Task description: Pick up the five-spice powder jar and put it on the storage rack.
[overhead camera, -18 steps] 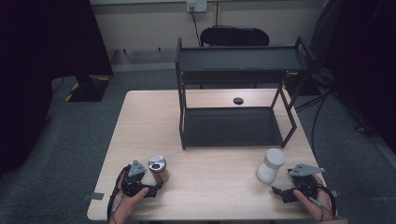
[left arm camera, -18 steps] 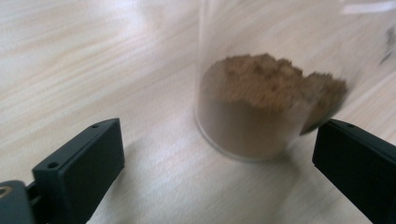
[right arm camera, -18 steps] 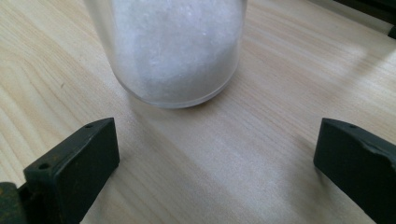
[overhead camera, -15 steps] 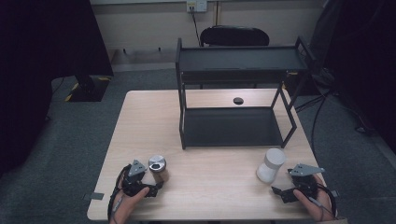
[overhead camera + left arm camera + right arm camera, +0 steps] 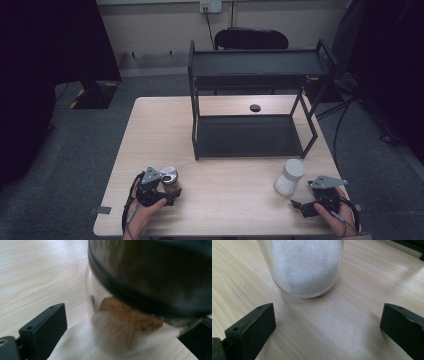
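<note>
Left tool [image 5: 172,190] spread around upright brown-filled jar [image 5: 169,179] at near-left bench [image 5: 230,200] edge, pads not seen pressing; right tool [image 5: 300,202] released, white jar [image 5: 290,177] upright just ahead.

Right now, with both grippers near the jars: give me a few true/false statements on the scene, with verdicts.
1. The brown jar is between the left gripper's jaws. True; a gap shows beside one jaw, so no grip is seen.
2. The right gripper is shut on the white jar. False: its jaws stand wide open, the jar ahead of them on the table.
3. The shelf holds both jars. False: both stand on the table in front of it.
4. A small black disc lies on the table behind the shelf's lower tray. True.
5. The white jar lies on its side. False: it stands upright.
</note>
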